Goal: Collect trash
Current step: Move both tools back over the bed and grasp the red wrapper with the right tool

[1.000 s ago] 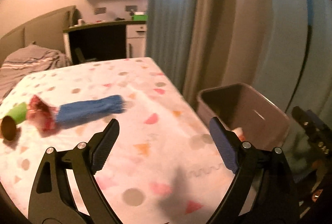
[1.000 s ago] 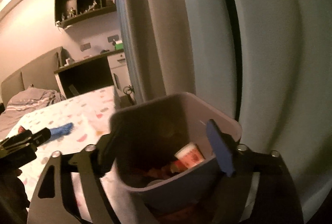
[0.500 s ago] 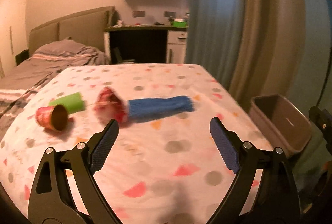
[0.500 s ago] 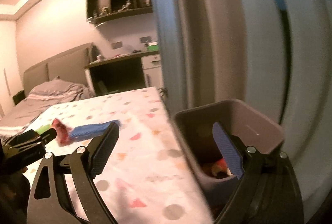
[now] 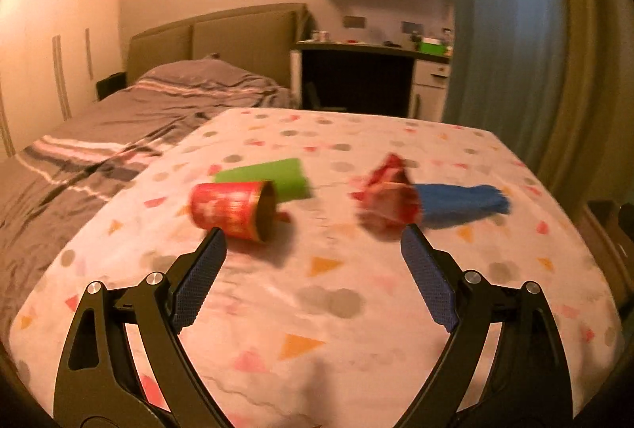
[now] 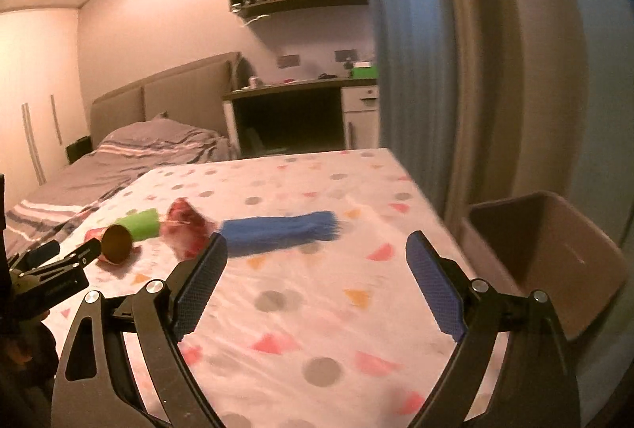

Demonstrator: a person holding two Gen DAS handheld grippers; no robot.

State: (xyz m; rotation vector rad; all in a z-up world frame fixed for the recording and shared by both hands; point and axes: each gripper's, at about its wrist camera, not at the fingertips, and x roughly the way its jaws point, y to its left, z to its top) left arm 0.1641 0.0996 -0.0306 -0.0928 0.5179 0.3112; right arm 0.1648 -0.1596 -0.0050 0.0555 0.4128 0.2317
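My two tongs swing away from the bin and back over the table (image 5: 340, 313) with its dotted, triangle-printed cloth, which now fills both wrist views where a second ago curtain and bin took up much of them. The brown trash bin (image 6: 554, 253) has slid from straight ahead of my right tongs to the right edge of that view, beside the table's corner and the curtain (image 6: 412, 79); from my left wrist it has all but dropped out of sight.

The trash on the cloth now lies ahead of my left tongs instead of far off to the side: the blue knitted sleeve (image 5: 459, 204), its end touching the crumpled red wrapper (image 5: 390, 196); the green tube (image 5: 269, 178); the red paper cup (image 5: 233, 210) on its side just in front of the tube, mouth toward the wrapper.

My left tongs (image 5: 313, 241) hang spread wide, nothing between the pads, the cup near the left pad. My right tongs (image 6: 315, 249) are likewise released and empty, the sleeve beyond them.
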